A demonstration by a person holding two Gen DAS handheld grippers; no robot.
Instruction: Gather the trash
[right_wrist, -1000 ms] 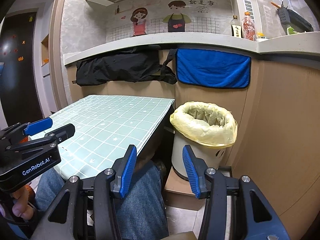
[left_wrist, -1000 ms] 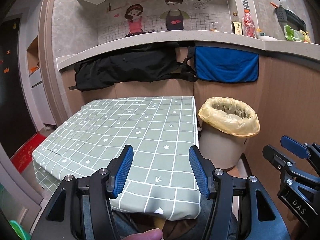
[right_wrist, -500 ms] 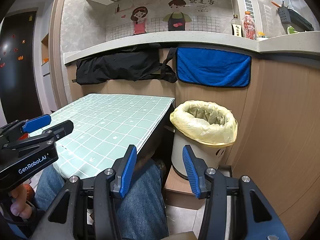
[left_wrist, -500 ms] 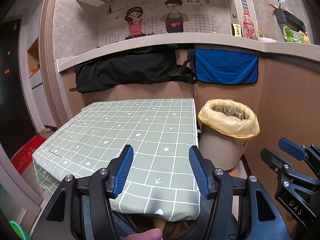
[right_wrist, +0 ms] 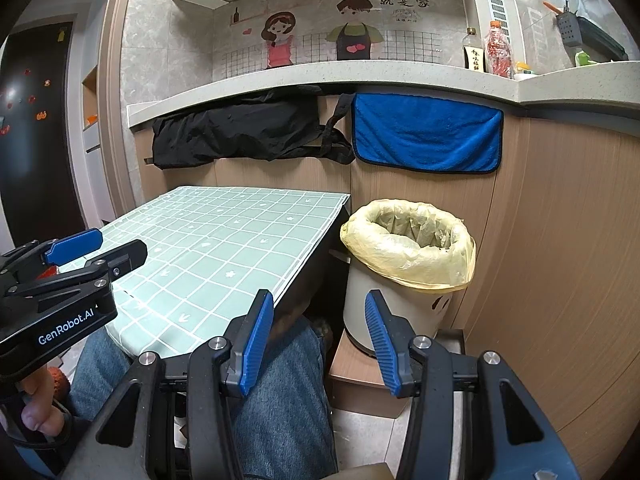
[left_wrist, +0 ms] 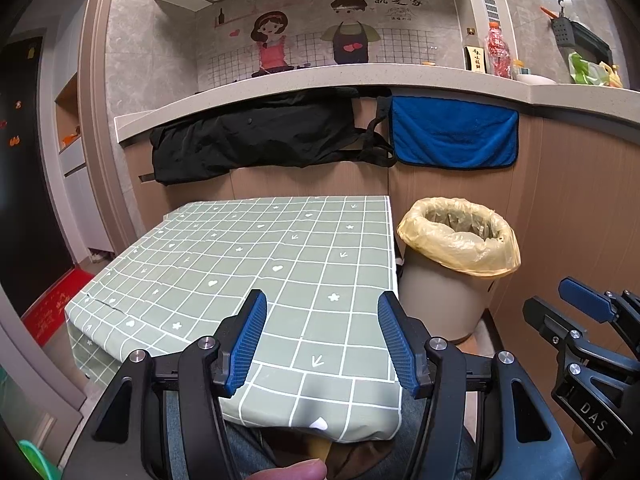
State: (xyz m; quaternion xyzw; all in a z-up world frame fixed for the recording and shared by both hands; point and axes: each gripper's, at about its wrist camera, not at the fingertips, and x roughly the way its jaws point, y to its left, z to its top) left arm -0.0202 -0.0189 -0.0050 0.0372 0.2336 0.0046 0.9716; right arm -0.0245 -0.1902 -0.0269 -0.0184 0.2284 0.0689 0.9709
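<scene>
A grey trash bin with a yellow bag liner (left_wrist: pixel 460 240) stands on the floor right of the table; it also shows in the right wrist view (right_wrist: pixel 408 244). The table's green checked cloth (left_wrist: pixel 256 256) bears no trash that I can see. My left gripper (left_wrist: pixel 322 340) is open and empty over the table's near edge. My right gripper (right_wrist: pixel 320 338) is open and empty, held low above the person's lap, in front of the bin. Each gripper shows at the edge of the other's view.
A wood-panelled counter wall (left_wrist: pixel 568 216) runs behind and to the right of the bin. A black garment (left_wrist: pixel 256 136) and a blue towel (left_wrist: pixel 452 136) hang from the counter. Bottles (left_wrist: pixel 496 52) stand on top. The bin sits on a low wooden step (right_wrist: pixel 360 376).
Both views have drifted slightly; the table and bin sit a little lower in the left wrist view. Both grippers stay open and empty.
</scene>
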